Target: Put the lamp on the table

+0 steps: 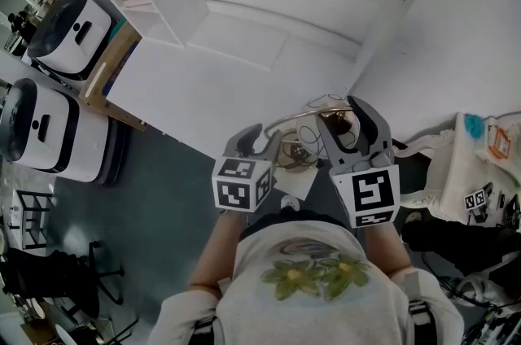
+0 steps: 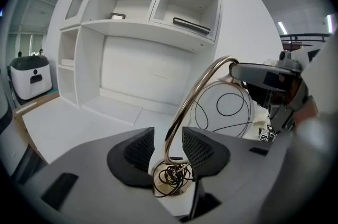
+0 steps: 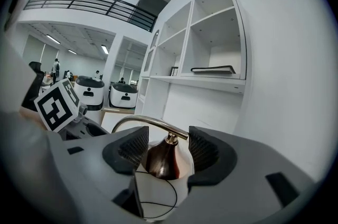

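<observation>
Well, I had both jaws sets standing apart around the lamp (image 2: 222,105), which sat on the white counter (image 1: 203,87) close in front of me. My left hand-held gripper (image 2: 168,148) was open, with the curved brass stem (image 2: 193,92) rising between its jaws above the base (image 2: 170,182). My right hand-held gripper (image 3: 165,150) was open too, with the dark cap (image 3: 162,160) between its jaws.

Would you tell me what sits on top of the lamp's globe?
A bronze cap joined to the brass arm, with the right gripper open around it. The gripper hides the globe's underside.
</observation>
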